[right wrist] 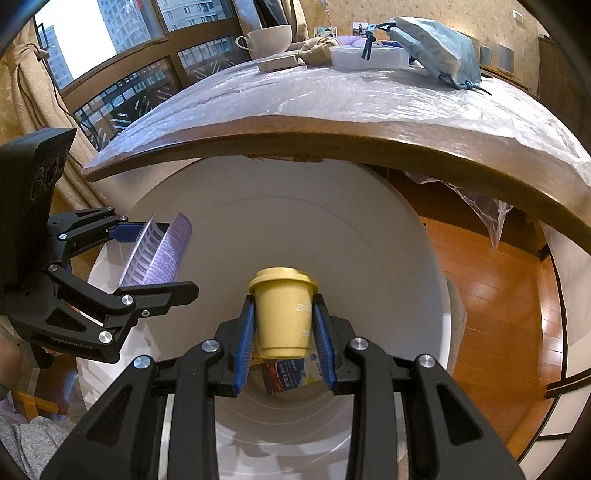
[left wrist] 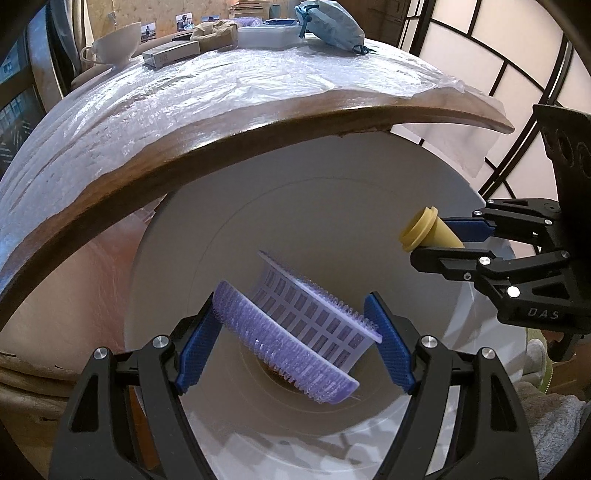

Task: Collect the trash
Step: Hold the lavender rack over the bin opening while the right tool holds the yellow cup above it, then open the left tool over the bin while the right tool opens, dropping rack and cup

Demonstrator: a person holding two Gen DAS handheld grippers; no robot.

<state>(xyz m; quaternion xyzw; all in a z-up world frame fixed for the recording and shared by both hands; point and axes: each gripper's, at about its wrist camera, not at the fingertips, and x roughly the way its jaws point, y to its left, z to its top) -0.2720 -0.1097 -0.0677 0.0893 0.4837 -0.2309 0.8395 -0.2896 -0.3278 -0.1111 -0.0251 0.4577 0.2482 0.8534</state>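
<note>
A purple plastic mesh basket (left wrist: 314,317) with a bristly rim hangs tilted between the blue pads of my left gripper (left wrist: 293,297), which is shut on it. Below it is the mouth of a round white bin (left wrist: 295,206). At the right of the left wrist view, my right gripper (left wrist: 430,240) holds a yellow lidded cup (left wrist: 419,230). In the right wrist view my right gripper (right wrist: 283,301) is shut on that cup (right wrist: 280,325), upright over the bin (right wrist: 332,229). A printed carton (right wrist: 291,373) lies at the bin's bottom. My left gripper (right wrist: 166,258) and the basket (right wrist: 162,254) show at the left.
A wooden table (left wrist: 258,122) covered in plastic sheet overhangs the bin. On it stand a white cup (left wrist: 118,42), a small box (left wrist: 170,53), crumpled brown paper (left wrist: 214,35), a white container (left wrist: 266,37) and a blue pouch (left wrist: 328,26). Wood floor (right wrist: 498,295) lies to the right.
</note>
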